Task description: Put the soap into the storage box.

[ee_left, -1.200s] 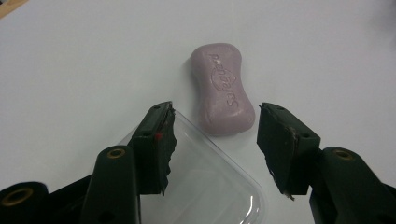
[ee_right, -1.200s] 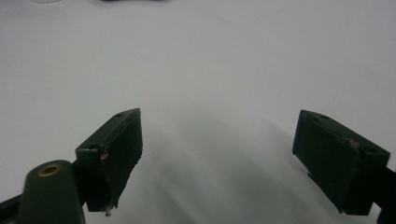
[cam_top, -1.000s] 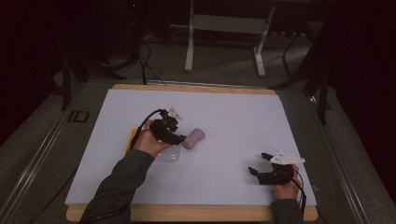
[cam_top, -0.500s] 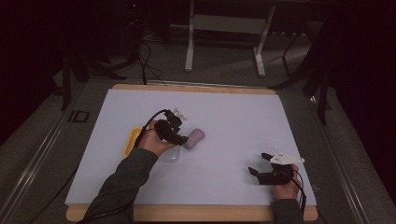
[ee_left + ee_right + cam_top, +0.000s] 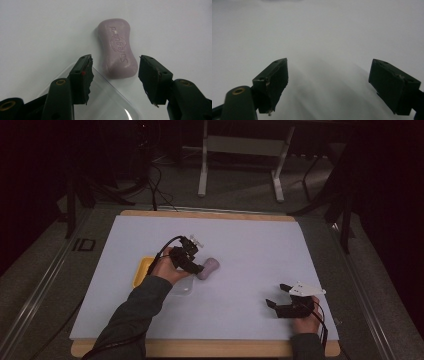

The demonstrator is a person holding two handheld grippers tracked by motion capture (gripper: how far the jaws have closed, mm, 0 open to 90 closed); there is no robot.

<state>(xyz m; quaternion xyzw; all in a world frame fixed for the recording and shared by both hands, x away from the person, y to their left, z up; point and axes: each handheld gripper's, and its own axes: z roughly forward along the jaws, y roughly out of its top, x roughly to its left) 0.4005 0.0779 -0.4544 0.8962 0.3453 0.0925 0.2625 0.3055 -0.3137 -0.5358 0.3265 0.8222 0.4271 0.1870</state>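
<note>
Soap (image 5: 117, 48), a mauve waisted bar lying just ahead of the left gripper (image 5: 115, 77) with jaws standing apart, is looking stiff, smooth and likely slippery, so clamping across its narrow middle is seeming wisest, while the right gripper (image 5: 329, 82) is gaping over bare table (image 5: 250, 240).

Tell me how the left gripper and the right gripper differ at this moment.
The left gripper has a purple soap bar lying just ahead between its open jaws; the right gripper faces only bare white table. The left gripper hangs over a clear plastic lid; nothing lies under the right gripper. In the high view the left gripper sits mid-table, the right gripper near the front right corner. Both are open.
</note>
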